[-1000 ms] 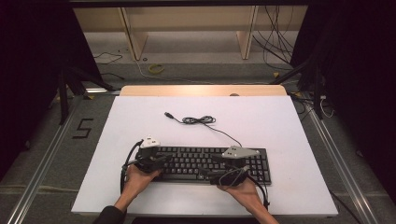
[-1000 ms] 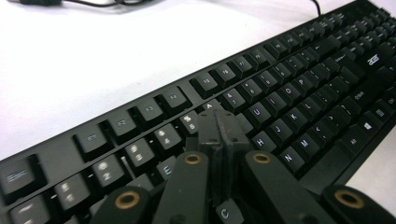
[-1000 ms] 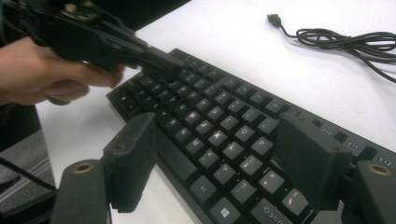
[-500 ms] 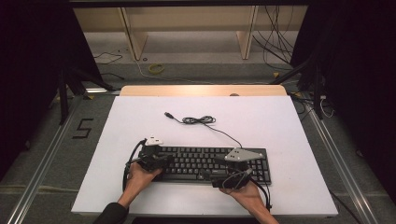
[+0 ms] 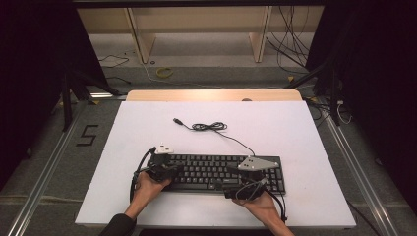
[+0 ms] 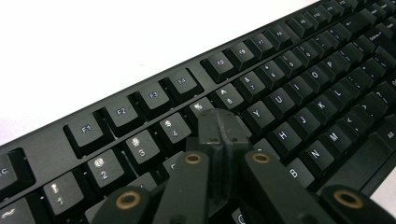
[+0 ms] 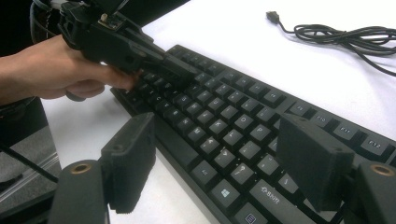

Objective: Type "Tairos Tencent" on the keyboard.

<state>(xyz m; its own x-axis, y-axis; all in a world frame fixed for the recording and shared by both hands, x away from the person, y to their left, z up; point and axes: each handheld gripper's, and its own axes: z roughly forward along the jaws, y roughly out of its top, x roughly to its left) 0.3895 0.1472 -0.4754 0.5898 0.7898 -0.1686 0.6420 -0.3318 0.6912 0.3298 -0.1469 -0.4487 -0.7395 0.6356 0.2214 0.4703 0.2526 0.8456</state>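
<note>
High view overhead, far; both gripper views low, close, sharing the keyboard (image 5: 216,172).
</note>
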